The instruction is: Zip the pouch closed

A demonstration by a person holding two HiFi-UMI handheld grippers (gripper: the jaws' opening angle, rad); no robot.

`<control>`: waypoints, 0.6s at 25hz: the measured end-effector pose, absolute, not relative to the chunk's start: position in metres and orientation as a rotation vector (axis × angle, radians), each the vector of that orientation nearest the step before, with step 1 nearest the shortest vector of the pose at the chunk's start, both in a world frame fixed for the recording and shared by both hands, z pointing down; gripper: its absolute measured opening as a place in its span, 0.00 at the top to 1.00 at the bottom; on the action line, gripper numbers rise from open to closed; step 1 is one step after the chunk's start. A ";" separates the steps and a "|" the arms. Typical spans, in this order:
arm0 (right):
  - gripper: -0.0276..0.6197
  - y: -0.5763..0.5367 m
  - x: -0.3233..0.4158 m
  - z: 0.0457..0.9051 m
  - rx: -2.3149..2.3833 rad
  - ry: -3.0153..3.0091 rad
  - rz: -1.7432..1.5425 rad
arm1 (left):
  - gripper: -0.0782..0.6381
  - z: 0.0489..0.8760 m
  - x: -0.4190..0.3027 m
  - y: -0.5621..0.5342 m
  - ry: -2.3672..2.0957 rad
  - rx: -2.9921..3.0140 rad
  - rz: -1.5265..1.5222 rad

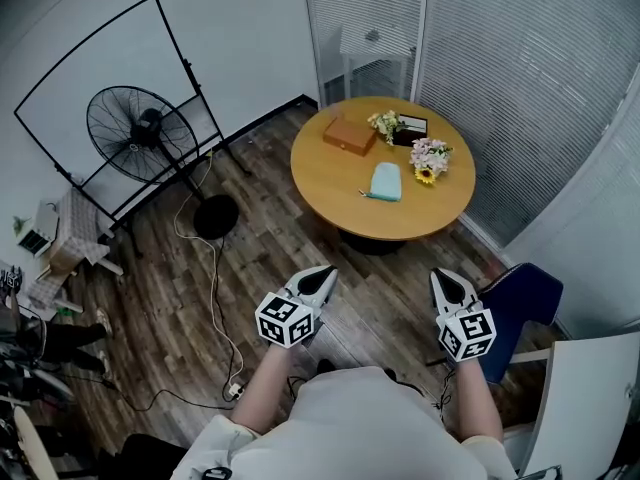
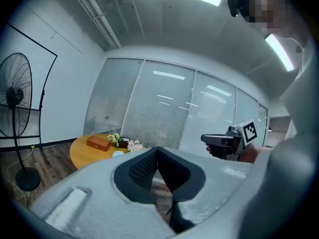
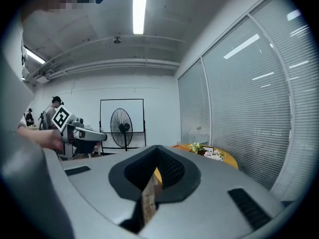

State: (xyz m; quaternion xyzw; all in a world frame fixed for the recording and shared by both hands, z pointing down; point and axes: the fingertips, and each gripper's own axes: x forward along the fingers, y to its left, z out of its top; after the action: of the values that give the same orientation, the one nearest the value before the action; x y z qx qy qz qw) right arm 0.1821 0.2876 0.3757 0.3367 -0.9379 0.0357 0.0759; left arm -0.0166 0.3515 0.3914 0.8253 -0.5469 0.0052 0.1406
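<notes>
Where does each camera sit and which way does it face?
Head view: on the person's head, looking down at floor, round table, both forearms, left gripper and right gripper.
Left gripper view: on that gripper, facing the table; right gripper shows.
Right gripper view: on that gripper, facing fan and table; left gripper shows.
All three share the table.
</notes>
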 end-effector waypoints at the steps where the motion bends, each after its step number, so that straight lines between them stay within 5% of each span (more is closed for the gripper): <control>1: 0.95 0.287 0.181 0.376 1.017 -2.811 0.111 | 0.87 0.391 -0.018 0.351 -1.579 2.389 0.018; 12: 0.91 0.296 0.164 0.381 1.078 -2.773 0.115 | 0.86 0.390 -0.037 0.353 -1.547 2.430 0.008; 15: 0.86 0.301 0.159 0.382 1.100 -2.760 0.120 | 0.76 0.393 -0.045 0.354 -1.534 2.424 0.004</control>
State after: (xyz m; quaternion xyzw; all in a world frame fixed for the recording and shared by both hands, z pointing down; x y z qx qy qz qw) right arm 0.1592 0.3008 0.3818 0.3687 -0.9249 0.0402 0.0842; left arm -0.0446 0.3542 0.3926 0.8372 -0.5297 0.0014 0.1360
